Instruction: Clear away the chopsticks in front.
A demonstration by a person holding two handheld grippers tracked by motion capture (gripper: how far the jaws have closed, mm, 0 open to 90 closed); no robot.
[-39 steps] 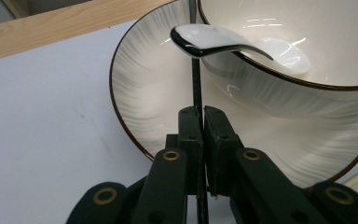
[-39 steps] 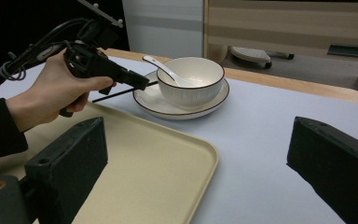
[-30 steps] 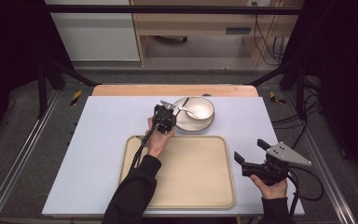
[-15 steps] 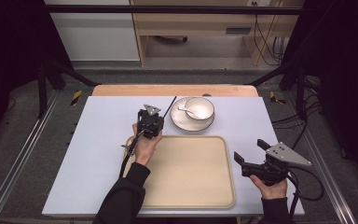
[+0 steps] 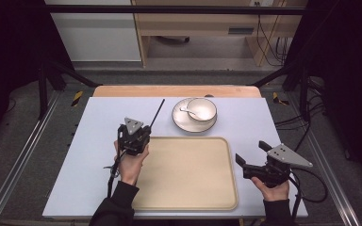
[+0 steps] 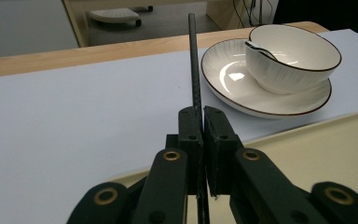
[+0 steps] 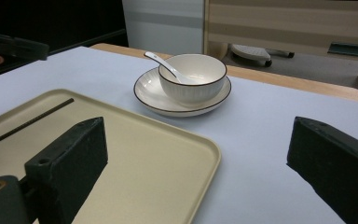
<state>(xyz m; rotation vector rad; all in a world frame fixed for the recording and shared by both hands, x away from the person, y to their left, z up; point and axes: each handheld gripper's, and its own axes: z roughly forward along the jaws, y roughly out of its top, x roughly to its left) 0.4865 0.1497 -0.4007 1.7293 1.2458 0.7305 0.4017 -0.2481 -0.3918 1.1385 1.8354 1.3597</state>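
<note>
1. Beige plastic makes up the tray [image 5: 188, 179], which lies flat on the pale lilac surface [image 5: 99, 117], near the person's edge of it.
2. The left tongs [image 5: 147, 130] sit over the tray's far left corner, closed tight on a thin black rod [image 5: 158, 113]; in the left gripper view the rod [image 6: 195, 65] stands pinched between the two black jaws and points away toward the dishes.
3. In the high view the rod slants up and to the right from the tongs, its free tip over the bare surface, just short of the plate [image 5: 185, 123] and apart from it.
4. The left hand [image 5: 131, 162] grips the tool's body from below, a dark sleeve behind it.
5. The right tongs [image 5: 253, 153] rest off the tray's right edge, jaws spread wide and holding nothing; the right hand [image 5: 274, 188] holds them low over the surface.
6. A white bowl [image 5: 201, 109] with a dark rim stands on the plate beyond the tray, and a white spoon [image 7: 162, 65] leans inside it, handle over the rim.
7. A wooden strip [image 5: 122, 91] runs along the far edge of the surface.
</note>
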